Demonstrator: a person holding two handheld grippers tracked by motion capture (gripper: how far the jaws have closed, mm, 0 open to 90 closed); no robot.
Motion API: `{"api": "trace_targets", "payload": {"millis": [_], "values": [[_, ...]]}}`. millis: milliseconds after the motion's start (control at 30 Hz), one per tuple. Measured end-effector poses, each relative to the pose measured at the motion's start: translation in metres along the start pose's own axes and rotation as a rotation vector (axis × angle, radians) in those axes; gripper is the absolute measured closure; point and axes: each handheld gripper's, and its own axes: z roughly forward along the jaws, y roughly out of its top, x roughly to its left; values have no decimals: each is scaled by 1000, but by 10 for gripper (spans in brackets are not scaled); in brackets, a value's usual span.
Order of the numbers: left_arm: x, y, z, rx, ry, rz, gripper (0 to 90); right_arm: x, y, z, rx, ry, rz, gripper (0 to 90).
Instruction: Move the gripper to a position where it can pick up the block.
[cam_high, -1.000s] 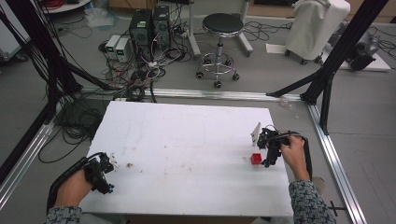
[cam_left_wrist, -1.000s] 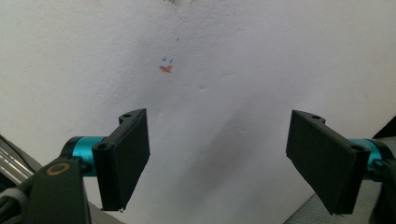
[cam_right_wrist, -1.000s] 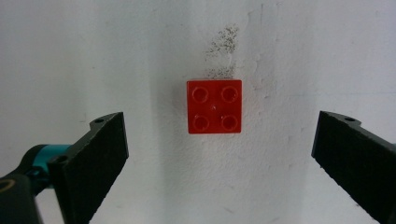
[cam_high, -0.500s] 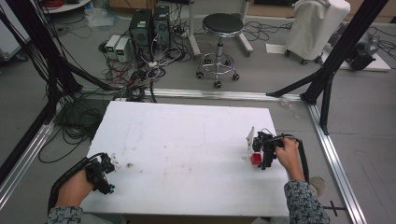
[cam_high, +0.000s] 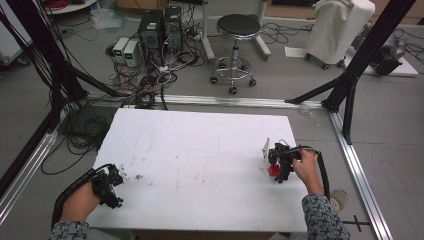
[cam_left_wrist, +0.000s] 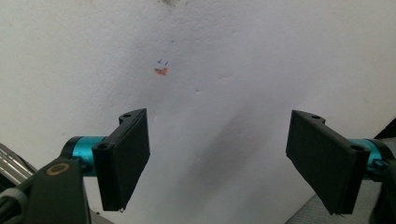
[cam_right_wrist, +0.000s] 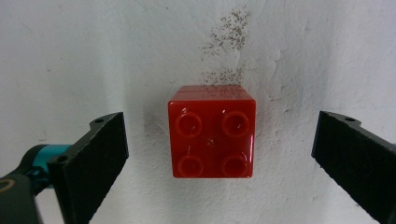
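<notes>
- The red four-stud building brick (cam_right_wrist: 212, 132) sits studs-up on the white table (cam_high: 200, 150), near its right edge; in the high view it shows as a small red block (cam_high: 273, 170).
- The right gripper (cam_right_wrist: 219, 158) hangs directly over the brick with its jaws spread wide, one on each side of it and neither touching.
- A patch of dark specks (cam_right_wrist: 227, 32) marks the table just beyond the brick.
- A small white upright piece (cam_high: 265, 148) stands on the table just to the far left of that gripper.
- The left gripper (cam_left_wrist: 217, 163) rests at the near left corner of the table, well apart from the brick, its jaws wide apart over bare surface.
- A small orange and blue mark (cam_left_wrist: 161, 70) lies on the table ahead of the left jaws.
</notes>
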Motion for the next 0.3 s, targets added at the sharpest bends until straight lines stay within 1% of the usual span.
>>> {"api": "trace_targets", "payload": {"millis": [133,167,300], "values": [[0,0,0,-2,-1,0,218,0,0,1,-1,-3,-2,29],[0,0,0,-1,-2,-1,219,0,0,1,-3,6,1,29],[0,0,-1,0,-4,0,219,1,1,0,-7,1,3,29]]}}
